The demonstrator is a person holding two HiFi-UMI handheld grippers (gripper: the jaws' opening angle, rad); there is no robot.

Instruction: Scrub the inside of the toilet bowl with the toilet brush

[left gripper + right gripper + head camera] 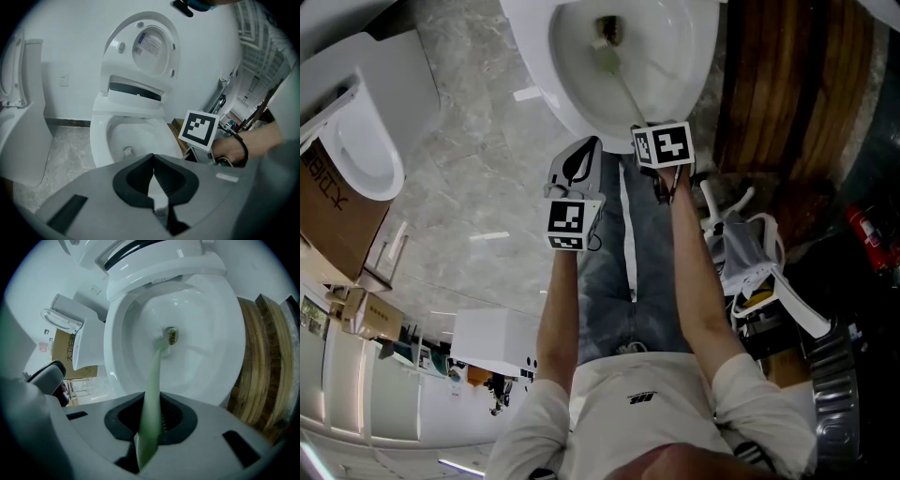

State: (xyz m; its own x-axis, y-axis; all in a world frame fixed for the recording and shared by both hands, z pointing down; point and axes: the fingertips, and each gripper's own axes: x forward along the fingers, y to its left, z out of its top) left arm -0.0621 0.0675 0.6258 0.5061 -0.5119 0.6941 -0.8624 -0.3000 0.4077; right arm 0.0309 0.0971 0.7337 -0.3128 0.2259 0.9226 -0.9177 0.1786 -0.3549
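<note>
Toilet brush (153, 376) clamped in right tool (149, 425)

Cool, even indoor light fills every view, leaving soft white glare on the toilet bowl (197, 315) and bright lamp streaks on the glossy floor (487, 235), while both gripper views bulge at the edges into dark vignetted corners and the toilet brush (149, 427) blurs near the lens.

Left tongs (153, 164) closed empty; right tongs (150, 404) clamped.
</note>
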